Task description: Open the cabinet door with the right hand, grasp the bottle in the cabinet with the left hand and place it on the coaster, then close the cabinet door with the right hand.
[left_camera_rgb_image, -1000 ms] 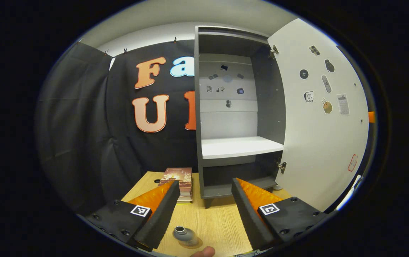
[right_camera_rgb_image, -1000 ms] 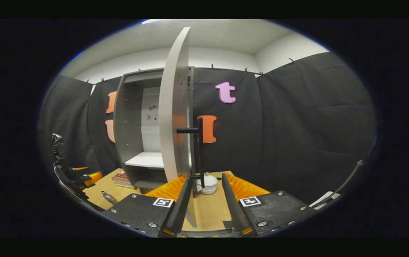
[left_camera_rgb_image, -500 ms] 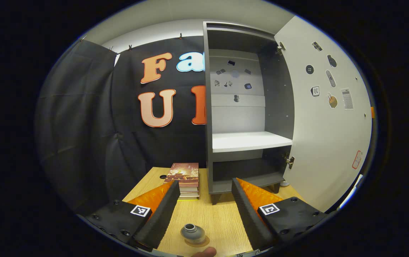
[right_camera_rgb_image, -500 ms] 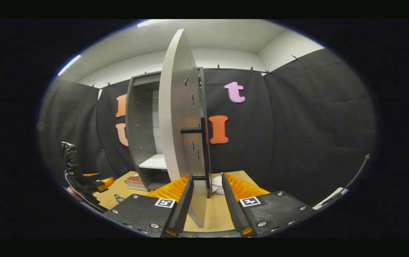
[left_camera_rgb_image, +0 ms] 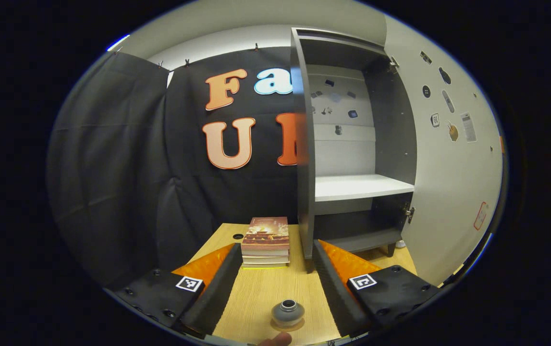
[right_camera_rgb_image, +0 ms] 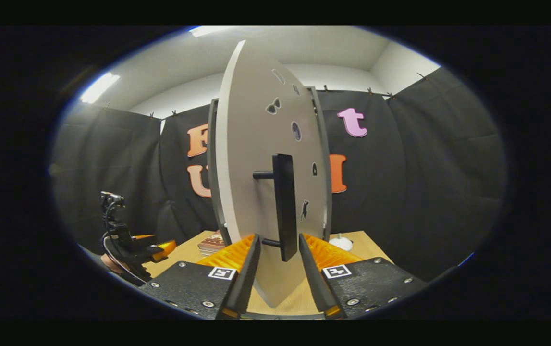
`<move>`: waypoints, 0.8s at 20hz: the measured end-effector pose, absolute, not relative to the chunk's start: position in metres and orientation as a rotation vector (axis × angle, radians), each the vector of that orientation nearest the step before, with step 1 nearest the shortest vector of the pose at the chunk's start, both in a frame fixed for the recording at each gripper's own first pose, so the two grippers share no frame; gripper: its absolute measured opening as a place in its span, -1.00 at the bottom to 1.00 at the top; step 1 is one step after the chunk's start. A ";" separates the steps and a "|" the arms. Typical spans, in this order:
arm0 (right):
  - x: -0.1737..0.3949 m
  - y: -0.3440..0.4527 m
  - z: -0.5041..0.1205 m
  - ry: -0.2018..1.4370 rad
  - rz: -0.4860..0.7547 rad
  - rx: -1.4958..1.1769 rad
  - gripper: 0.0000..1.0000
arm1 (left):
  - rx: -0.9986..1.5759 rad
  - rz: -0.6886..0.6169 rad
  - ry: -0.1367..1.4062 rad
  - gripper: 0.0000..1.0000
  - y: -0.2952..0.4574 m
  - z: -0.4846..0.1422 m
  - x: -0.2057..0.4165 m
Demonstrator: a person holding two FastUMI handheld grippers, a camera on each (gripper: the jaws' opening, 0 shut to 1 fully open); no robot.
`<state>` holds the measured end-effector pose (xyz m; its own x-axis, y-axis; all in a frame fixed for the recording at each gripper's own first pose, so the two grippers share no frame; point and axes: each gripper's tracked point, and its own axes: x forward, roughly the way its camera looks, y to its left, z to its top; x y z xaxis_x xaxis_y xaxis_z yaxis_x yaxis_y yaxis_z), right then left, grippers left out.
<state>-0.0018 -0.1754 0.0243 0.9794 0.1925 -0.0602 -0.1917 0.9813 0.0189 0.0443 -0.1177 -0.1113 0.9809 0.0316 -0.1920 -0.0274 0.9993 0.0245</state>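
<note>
The bottle [left_camera_rgb_image: 287, 313] stands upright on the coaster [left_camera_rgb_image: 288, 325] on the counter [left_camera_rgb_image: 265, 293], between the fingers of my left gripper [left_camera_rgb_image: 272, 274], which are spread wide and touch nothing. The cabinet [left_camera_rgb_image: 352, 144] shelf is bare, so I judge the fetching and placing done. What is left is the door [right_camera_rgb_image: 265, 182]: it stands partly open, edge toward my right gripper view. My right gripper [right_camera_rgb_image: 278, 269] has its fingers on either side of the black handle [right_camera_rgb_image: 285, 206], close to its lower end, but a gap shows on both sides, so it is apart, not clamped. I judge the closing swing in hand but unfinished, with the door not yet against the cabinet front. A stack of books [left_camera_rgb_image: 265, 240] lies beside the cabinet
</note>
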 end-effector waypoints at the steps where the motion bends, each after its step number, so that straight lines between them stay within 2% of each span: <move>1: 0.002 -0.169 0.025 0.063 0.202 0.010 0.03 | 0.018 0.037 0.196 0.90 -0.112 -0.113 0.045; 3: 0.012 -0.155 0.021 0.076 0.221 0.019 0.03 | 0.016 0.055 0.201 0.90 -0.099 -0.114 0.047; 4: 0.018 -0.149 0.018 0.091 0.224 0.014 0.14 | 0.019 0.068 0.204 0.89 -0.092 -0.116 0.047; 5: 0.022 -0.141 0.019 0.083 0.237 0.011 0.05 | 0.019 0.075 0.205 0.89 -0.085 -0.118 0.050; 6: 0.027 -0.131 0.016 0.085 0.251 0.009 0.17 | 0.015 0.083 0.204 0.90 -0.080 -0.118 0.053; 7: 0.031 -0.123 0.015 0.087 0.267 0.011 -0.03 | 0.012 0.093 0.206 0.90 -0.073 -0.119 0.056; 8: 0.041 -0.118 0.016 0.083 0.279 0.015 0.10 | 0.007 0.101 0.208 0.90 -0.068 -0.120 0.059; 13: 0.084 -0.077 0.010 0.073 0.338 0.029 0.31 | -0.015 0.115 0.193 0.90 -0.050 -0.115 0.074; 16: 0.112 -0.055 0.005 0.055 0.360 0.008 0.32 | -0.003 0.111 0.161 0.89 -0.041 -0.104 0.085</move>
